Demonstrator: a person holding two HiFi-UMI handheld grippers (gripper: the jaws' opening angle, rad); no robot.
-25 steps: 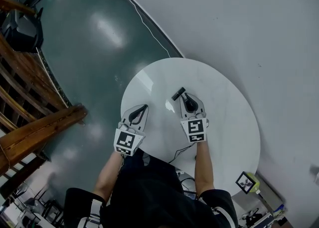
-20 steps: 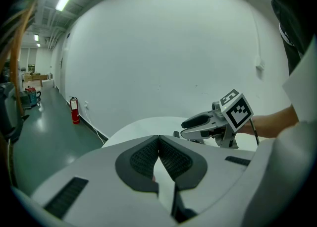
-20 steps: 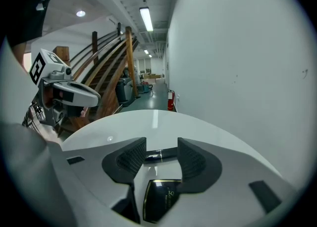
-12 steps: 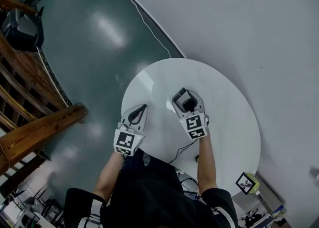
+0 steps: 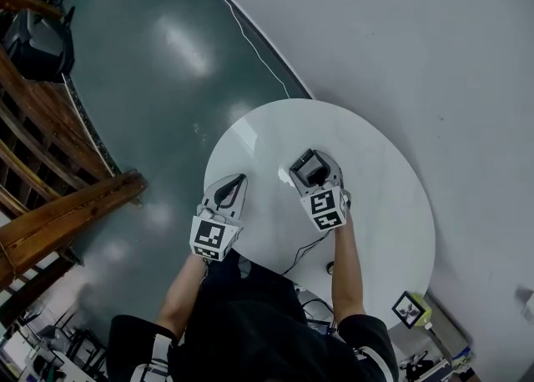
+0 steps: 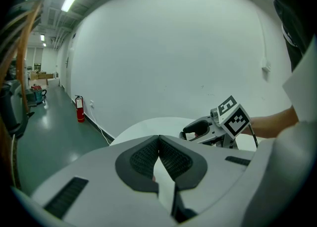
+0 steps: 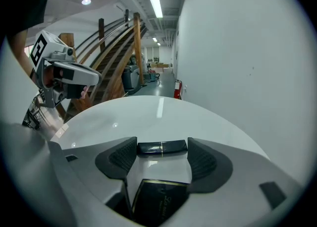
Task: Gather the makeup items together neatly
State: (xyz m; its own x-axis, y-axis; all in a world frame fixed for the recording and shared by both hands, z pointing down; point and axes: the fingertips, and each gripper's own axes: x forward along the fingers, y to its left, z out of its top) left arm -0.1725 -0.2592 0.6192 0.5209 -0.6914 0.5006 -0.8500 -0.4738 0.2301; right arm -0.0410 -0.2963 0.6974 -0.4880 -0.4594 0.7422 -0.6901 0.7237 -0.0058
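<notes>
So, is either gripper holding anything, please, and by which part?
Nothing held: right gripper is opening its jaws, black tube between them; left gripper shut, empty.

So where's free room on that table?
The table is bare over its far half and right side. Crowded: the right gripper, jaws opening, a black box between them, a black tube at their tips.

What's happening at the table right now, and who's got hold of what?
A person works at the round white table with a tool in each hand. The right tool is opening its jaws low over two dark makeup items. A slim black stick lies crosswise between the pads, and a black case with gold lettering lies nearer the tool's body. Neither looks gripped. The left tool is shut on nothing, at the table's near edge.
</notes>
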